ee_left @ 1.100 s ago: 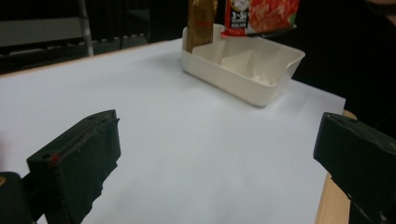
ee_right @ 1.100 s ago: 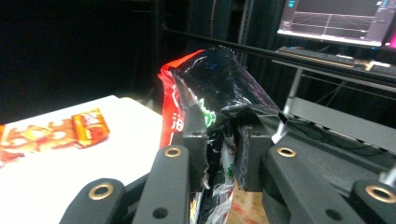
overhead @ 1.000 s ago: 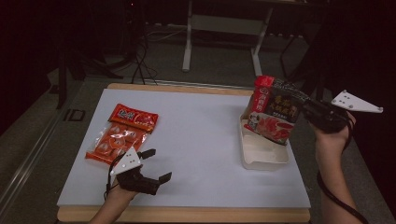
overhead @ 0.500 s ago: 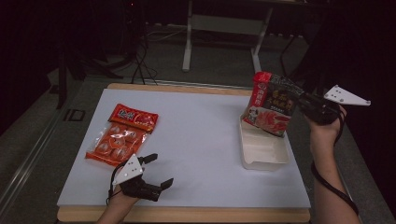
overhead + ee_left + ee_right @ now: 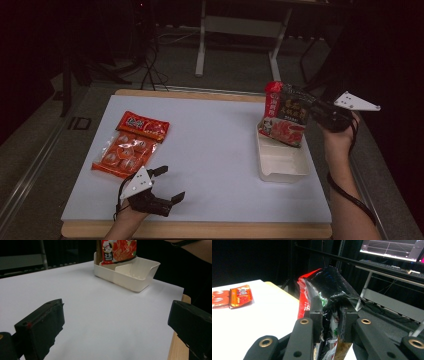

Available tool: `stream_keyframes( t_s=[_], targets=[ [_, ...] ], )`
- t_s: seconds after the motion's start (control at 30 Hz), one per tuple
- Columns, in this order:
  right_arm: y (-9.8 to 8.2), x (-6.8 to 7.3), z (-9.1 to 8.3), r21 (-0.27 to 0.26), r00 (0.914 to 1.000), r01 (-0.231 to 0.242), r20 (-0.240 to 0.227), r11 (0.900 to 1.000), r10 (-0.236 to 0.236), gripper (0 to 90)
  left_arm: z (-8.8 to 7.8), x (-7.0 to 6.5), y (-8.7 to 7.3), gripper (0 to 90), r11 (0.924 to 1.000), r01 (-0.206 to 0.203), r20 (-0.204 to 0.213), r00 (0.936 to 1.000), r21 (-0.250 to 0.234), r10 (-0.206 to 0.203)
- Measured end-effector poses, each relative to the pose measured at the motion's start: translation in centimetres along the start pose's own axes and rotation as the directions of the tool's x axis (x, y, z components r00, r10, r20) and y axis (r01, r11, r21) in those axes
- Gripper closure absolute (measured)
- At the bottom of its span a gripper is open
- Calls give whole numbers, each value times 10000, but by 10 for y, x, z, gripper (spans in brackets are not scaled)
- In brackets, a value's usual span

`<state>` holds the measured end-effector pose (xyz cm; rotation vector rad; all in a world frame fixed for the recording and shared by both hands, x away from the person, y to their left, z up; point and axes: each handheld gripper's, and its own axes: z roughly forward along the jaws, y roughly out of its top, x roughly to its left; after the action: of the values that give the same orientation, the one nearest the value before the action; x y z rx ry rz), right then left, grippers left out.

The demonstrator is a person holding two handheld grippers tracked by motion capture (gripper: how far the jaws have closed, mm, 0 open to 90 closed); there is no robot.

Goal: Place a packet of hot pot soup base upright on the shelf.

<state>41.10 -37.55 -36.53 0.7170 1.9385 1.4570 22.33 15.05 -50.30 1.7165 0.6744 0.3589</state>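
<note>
Right gripper (image 5: 314, 111) clamping red-and-black packet (image 5: 285, 120), long axis upright, lower end in white tray (image 5: 282, 167)

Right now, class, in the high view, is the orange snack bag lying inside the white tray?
No, the orange snack bag lies flat on the table's left side, far from the white tray.

You have two snack packets on view: one red-and-black pouch (image 5: 285, 117) and one orange packet (image 5: 131, 144), holding perhaps six small wrapped pieces. There is one cream tray (image 5: 281, 162), one white mat (image 5: 215, 150), and two grippers (image 5: 167, 189) (image 5: 306, 107).
</note>
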Motion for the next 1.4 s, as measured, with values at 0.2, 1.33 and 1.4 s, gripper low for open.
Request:
stream_keyframes(
  t_s=[0.2, 1.33, 1.4],
  targets=[
    [-5, 2, 8, 145, 10000, -29, -87, 9999, 30, 763, -1, 1, -1, 13, 10000, 94, 4, 10000, -23, -94],
    [-52, 6, 4, 207, 9868, -1327, -907, 9909, 1341, 709, 3, 1, -5, 13, 9998, -12, -26, 10000, 209, 12],
    [-55, 7, 4, 310, 9868, -1346, -868, 9904, 1368, 698, 3, 1, -5, 13, 9998, 5, -22, 10000, 182, -5]
  ],
)
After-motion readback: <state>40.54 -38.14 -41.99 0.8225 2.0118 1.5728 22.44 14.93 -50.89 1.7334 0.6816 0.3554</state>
